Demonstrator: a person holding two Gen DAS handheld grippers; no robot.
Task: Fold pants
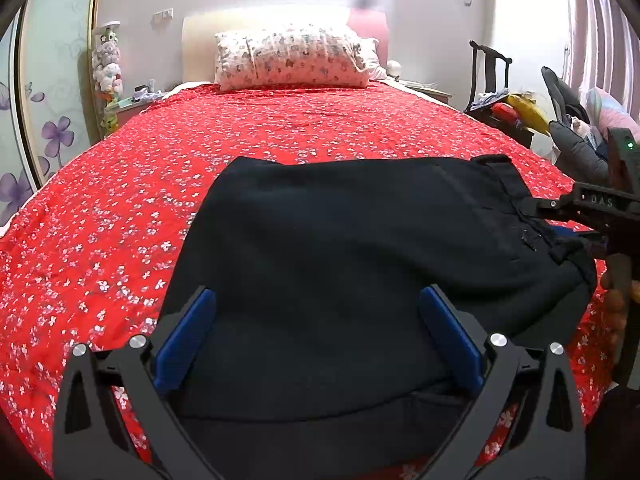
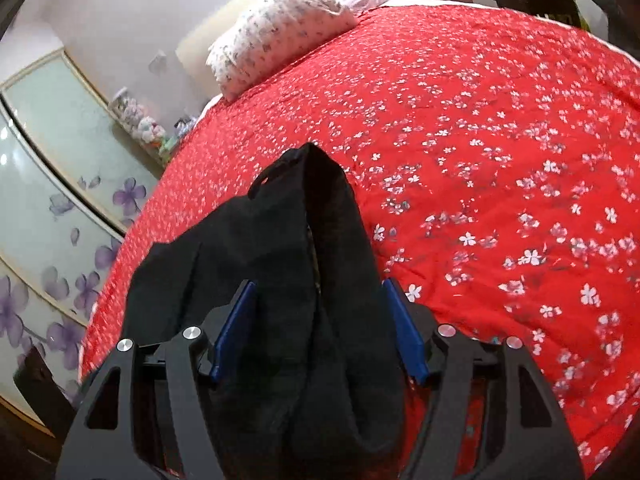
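Observation:
Dark navy pants (image 1: 360, 240) lie folded across the red floral bedspread (image 1: 120, 220), waistband end to the right. My left gripper (image 1: 318, 300) hovers over their near part with its blue pads (image 1: 188, 332) wide apart and open; the cloth lies under them, not pinched. At the right edge of the left wrist view my right gripper (image 1: 548, 222) sits at the waistband. In the right wrist view the bunched waistband of the pants (image 2: 288, 240) lies between the pads of the right gripper (image 2: 319, 290), which stand apart and open, with red bedspread (image 2: 500, 140) showing beside the right pad.
A flowered pillow (image 1: 292, 60) lies at the headboard. A dark chair piled with things (image 1: 500, 108) stands right of the bed. Sliding doors with purple flowers (image 1: 52, 128) line the left wall. A hand (image 1: 616, 292) holds the right gripper.

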